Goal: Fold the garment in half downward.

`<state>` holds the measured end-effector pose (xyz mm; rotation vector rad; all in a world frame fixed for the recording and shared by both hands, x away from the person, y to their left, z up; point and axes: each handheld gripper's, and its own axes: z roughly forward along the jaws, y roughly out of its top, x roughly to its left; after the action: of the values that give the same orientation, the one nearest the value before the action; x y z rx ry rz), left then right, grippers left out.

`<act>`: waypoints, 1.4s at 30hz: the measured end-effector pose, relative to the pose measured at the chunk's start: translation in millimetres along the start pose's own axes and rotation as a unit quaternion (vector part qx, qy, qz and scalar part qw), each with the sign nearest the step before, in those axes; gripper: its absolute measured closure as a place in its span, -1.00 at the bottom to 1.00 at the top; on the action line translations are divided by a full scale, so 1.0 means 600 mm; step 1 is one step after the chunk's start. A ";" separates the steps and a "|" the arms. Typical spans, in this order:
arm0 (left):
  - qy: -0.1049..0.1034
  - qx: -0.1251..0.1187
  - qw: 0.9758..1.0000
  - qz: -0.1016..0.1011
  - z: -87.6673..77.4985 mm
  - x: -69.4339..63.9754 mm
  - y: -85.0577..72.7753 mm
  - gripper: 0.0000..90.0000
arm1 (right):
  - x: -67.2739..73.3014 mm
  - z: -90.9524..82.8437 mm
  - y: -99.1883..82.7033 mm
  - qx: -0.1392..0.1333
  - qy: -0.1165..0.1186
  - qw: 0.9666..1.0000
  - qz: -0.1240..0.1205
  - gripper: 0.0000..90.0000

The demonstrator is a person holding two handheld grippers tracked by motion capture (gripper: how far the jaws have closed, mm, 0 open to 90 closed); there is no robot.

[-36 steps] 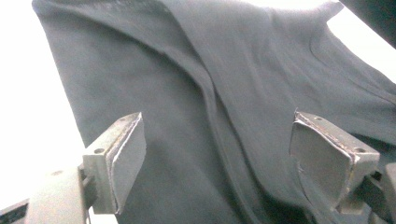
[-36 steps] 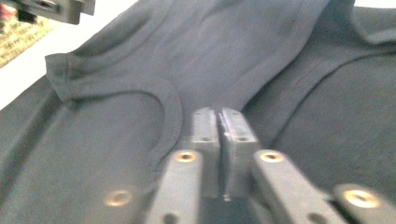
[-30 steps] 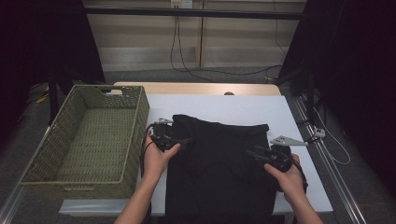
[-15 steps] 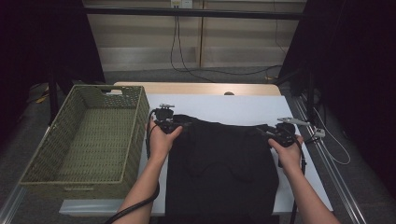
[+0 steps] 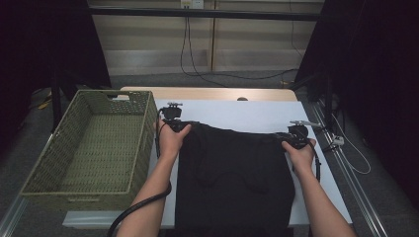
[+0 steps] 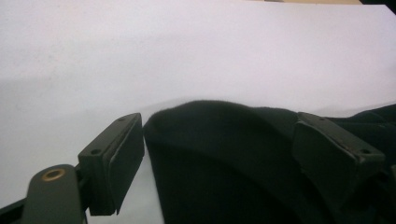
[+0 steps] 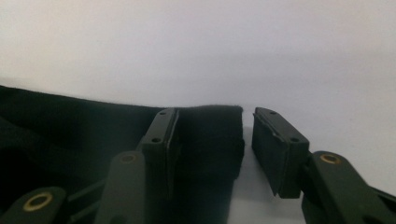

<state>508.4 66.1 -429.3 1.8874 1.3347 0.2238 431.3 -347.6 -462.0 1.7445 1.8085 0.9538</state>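
Note:
A black cloth (image 5: 232, 173) lies flat on the white table (image 5: 237, 116). My left gripper (image 5: 175, 123) is at the cloth's far left corner and my right gripper (image 5: 291, 136) at its far right corner. In the left gripper view the left gripper (image 6: 217, 120) is open wide, with a bulging fold of cloth (image 6: 224, 154) between the jaws and a thin gap at one pad. The right gripper (image 7: 217, 112) has just been closing around the cloth's corner (image 7: 210, 135). One pad touches the cloth and a strip of white table shows before the other pad (image 7: 275, 149).
A large empty green wicker basket (image 5: 89, 143) stands left of the table, close to my left hand. Bare white tabletop stretches beyond the cloth. A metal rail and cables (image 5: 341, 143) run along the table's right edge.
Both hands have moved away from the person, from the cloth's sides up to its far corners. The right hand has also shifted outward to the right.

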 end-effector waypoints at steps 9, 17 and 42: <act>0.031 -0.004 0.999 -0.020 0.023 0.018 0.014 -0.53 | 0.008 -0.007 -0.010 -0.002 0.015 1.000 -0.022 0.87; 0.035 0.023 0.999 -0.001 0.042 0.020 -0.005 0.22 | 0.014 -0.008 -0.011 -0.002 0.005 0.999 -0.032 0.87; 0.088 -0.005 0.994 0.062 0.022 0.039 0.057 0.92 | -0.032 -0.006 0.067 -0.048 -0.029 0.998 -0.021 0.92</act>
<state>549.9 75.0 -421.5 1.9814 1.3299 0.4693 457.5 -368.6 -432.5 1.6513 1.7273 0.9481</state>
